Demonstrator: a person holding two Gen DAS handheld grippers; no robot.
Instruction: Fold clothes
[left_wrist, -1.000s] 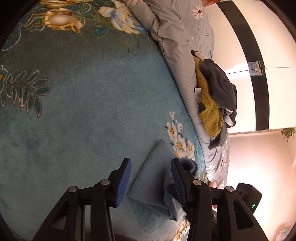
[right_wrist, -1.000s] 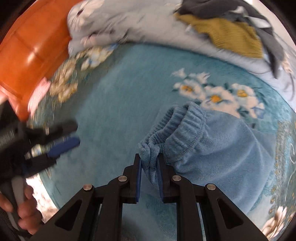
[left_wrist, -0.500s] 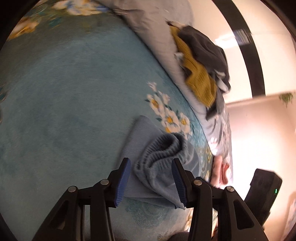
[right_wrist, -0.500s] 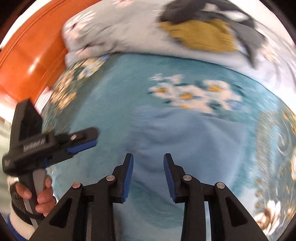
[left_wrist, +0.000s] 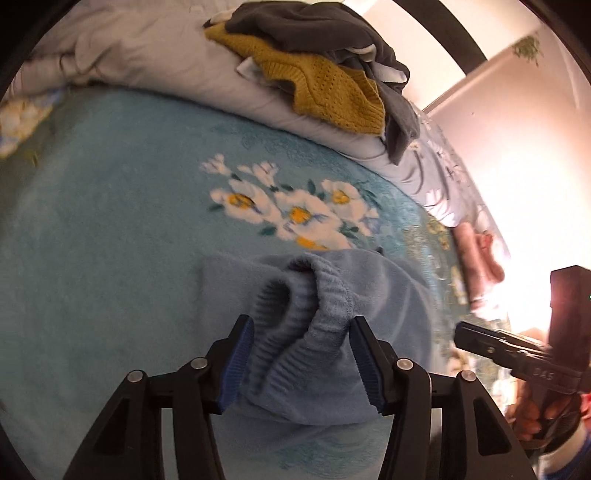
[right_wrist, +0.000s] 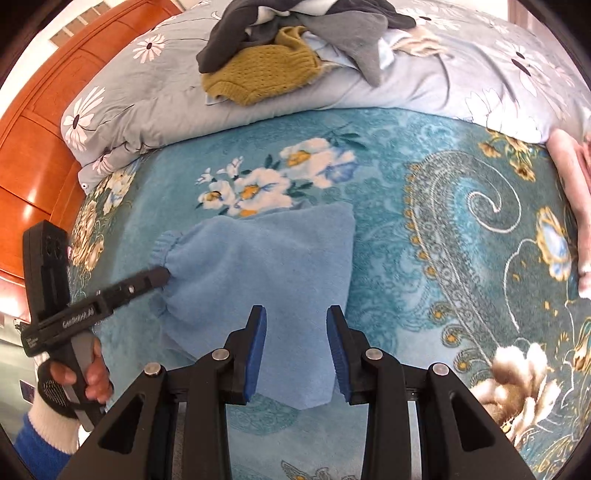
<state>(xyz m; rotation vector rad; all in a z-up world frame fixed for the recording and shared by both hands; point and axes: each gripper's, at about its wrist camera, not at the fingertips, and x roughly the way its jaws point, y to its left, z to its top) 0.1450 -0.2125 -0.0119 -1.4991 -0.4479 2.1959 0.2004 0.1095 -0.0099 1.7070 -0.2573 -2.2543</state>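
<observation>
Your left hand-held gripper (left_wrist: 301, 354) is spread wide, w/ the ribbed waistband (left_wrist: 295, 332) of the light blue garment (right_wrist: 273, 266) bunched up between its blue pads (left_wrist: 236, 365). The fabric fills most of the gap, but you can't tell if the pads actually press on it. In the right wrist view that same gripper comes in from the left, its tip at the gathered waistband edge, w/ your left hand (right_wrist: 79, 376) wrapped round the grip below it.

The garment lies folded flat on the teal floral blanket (right_wrist: 461, 221) covering the bed, waistband end to the left in the right wrist view, plain folded edge to the right. It sits just below a printed cluster of white flowers (right_wrist: 255, 184).

Your right hand-held gripper (right_wrist: 297, 354) is about half open & holds nothing; its pads hang over the near edge of the garment, one either side of the lower fold. Can't tell if they touch the cloth.

Behind the blanket, a grey floral duvet (right_wrist: 140, 85) is heaped along the far side. On top of it sits a pile of clothes: a mustard knit (right_wrist: 258, 74) under a dark grey top (right_wrist: 332, 22). Far right, something pink (right_wrist: 576, 192) rests at the blanket's edge.
</observation>
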